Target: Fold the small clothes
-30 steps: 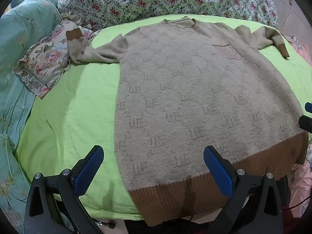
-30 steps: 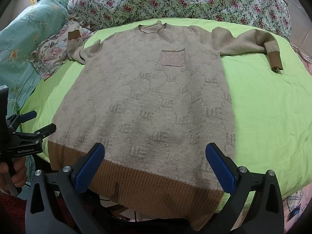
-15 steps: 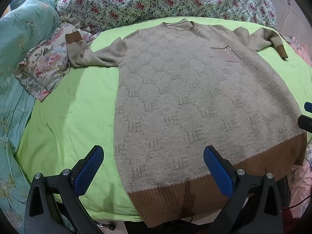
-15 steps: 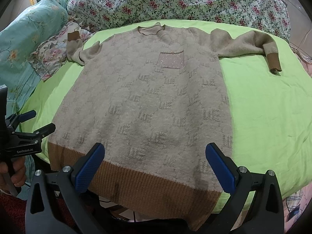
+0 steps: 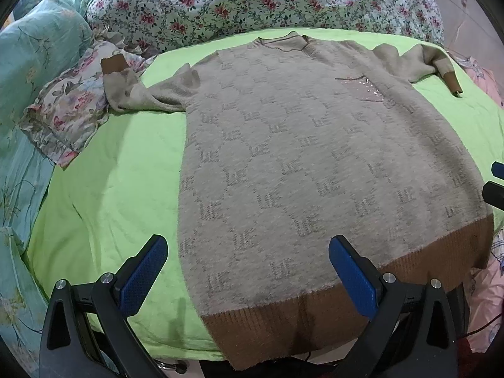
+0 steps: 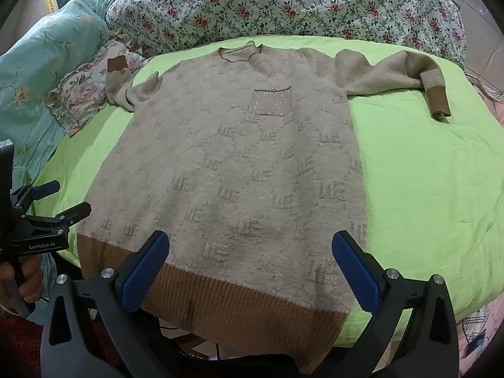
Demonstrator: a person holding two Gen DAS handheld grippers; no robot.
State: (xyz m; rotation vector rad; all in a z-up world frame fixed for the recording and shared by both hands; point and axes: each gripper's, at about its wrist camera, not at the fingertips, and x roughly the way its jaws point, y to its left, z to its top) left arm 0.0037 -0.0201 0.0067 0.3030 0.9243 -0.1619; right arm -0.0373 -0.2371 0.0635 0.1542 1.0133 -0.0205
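I hold both grippers over the near edge of the bed, left gripper [image 5: 247, 271] and right gripper [image 6: 250, 266] each with fingers spread wide and holding nothing. The fold has not begun, I judge; next comes a grasp on the brown hem [image 6: 226, 308] or a sleeve. The beige sweater [image 6: 239, 163] lies flat, front up, on the green sheet [image 6: 425, 173], sleeves out; the far left cuff [image 5: 114, 63] seems to rest on a floral pillow [image 5: 67, 113].

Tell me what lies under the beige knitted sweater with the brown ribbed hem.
The beige knitted sweater lies flat on a lime-green bed sheet. Its left cuff rests on a floral pillow. Whatever is beneath the body panel is covered.
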